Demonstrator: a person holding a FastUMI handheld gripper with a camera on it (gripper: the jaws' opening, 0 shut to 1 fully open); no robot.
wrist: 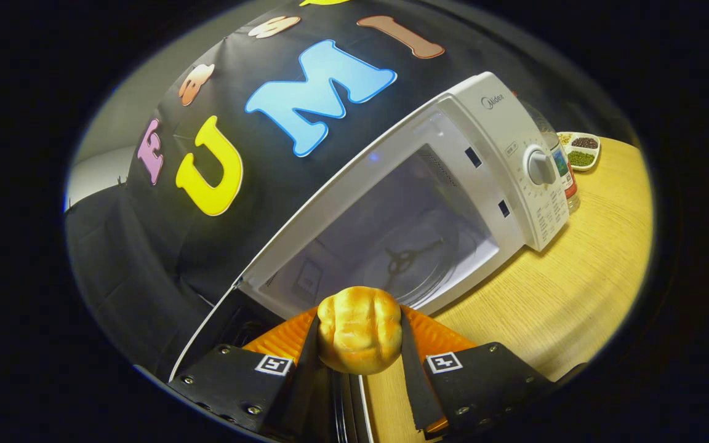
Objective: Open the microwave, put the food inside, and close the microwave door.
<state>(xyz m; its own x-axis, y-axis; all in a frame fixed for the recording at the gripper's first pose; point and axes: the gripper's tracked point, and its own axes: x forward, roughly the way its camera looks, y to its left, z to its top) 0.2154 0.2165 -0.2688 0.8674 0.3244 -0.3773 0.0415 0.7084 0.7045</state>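
A golden bread roll (359,329) sits between my two fingers, and my gripper (359,335) is shut on it. Just beyond the roll stands a white microwave (496,132) with its cavity exposed. Inside I see the glass turntable (407,261). The microwave door (207,335) hangs swung open on the hinge side, beside one finger, seen edge-on. The control panel with its round knob (539,167) is on the far side of the cavity. The roll is held at the cavity's front lip, outside it.
The microwave stands on a light wooden table (576,283). Behind the control panel are a bottle (562,169) and a small white divided dish (581,151) with dark and green grains. The black booth cloth hangs behind.
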